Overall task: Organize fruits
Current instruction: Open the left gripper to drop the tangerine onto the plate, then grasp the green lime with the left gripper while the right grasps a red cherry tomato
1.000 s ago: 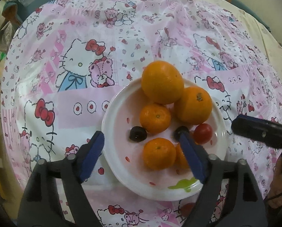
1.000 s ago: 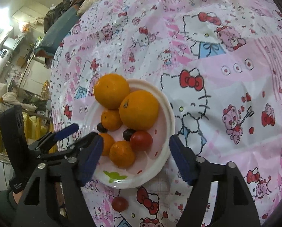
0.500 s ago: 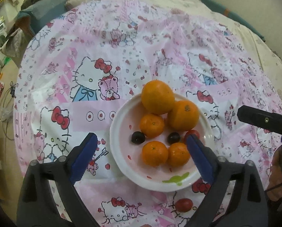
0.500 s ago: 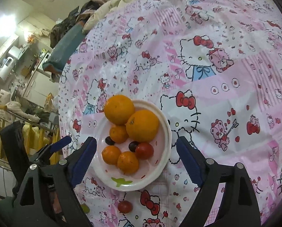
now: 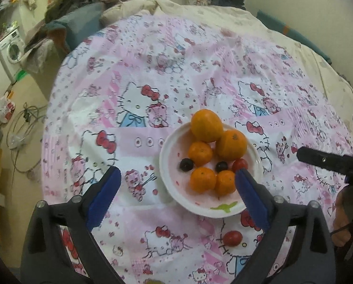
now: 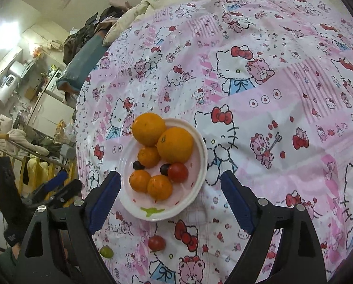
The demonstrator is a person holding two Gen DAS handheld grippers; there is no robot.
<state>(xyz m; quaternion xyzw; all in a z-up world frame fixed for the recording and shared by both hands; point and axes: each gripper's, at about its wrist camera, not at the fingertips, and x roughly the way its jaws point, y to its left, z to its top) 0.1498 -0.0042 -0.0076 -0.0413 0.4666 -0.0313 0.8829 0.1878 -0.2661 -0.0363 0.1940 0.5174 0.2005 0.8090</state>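
Observation:
A white plate (image 5: 170,142) on the pink cartoon-cat cloth holds two large oranges (image 5: 206,125), three small mandarins (image 5: 200,153), two dark grapes (image 5: 186,164) and a cherry tomato (image 5: 240,164). A second cherry tomato (image 5: 232,237) lies on the cloth in front of the plate. The left gripper (image 5: 176,174) hangs open above the plate's near side, holding nothing. The right gripper (image 6: 170,177) is also open and empty over the plate (image 6: 197,184). The loose tomato (image 6: 156,243) and a green grape (image 6: 106,252) lie near the table's front edge.
The round table's cloth (image 5: 152,71) is bare beyond the plate. Piled clothes (image 5: 77,7) and a washing machine (image 5: 11,48) stand at the far left, with cables on the floor. The right gripper's finger (image 5: 323,159) reaches in from the right. The left gripper (image 6: 58,184) shows at the left.
Both grippers have risen and drawn back from the plate, so it looks smaller and farther. Both sets of jaws have spread wider. The loose tomato and green grape have come into view.

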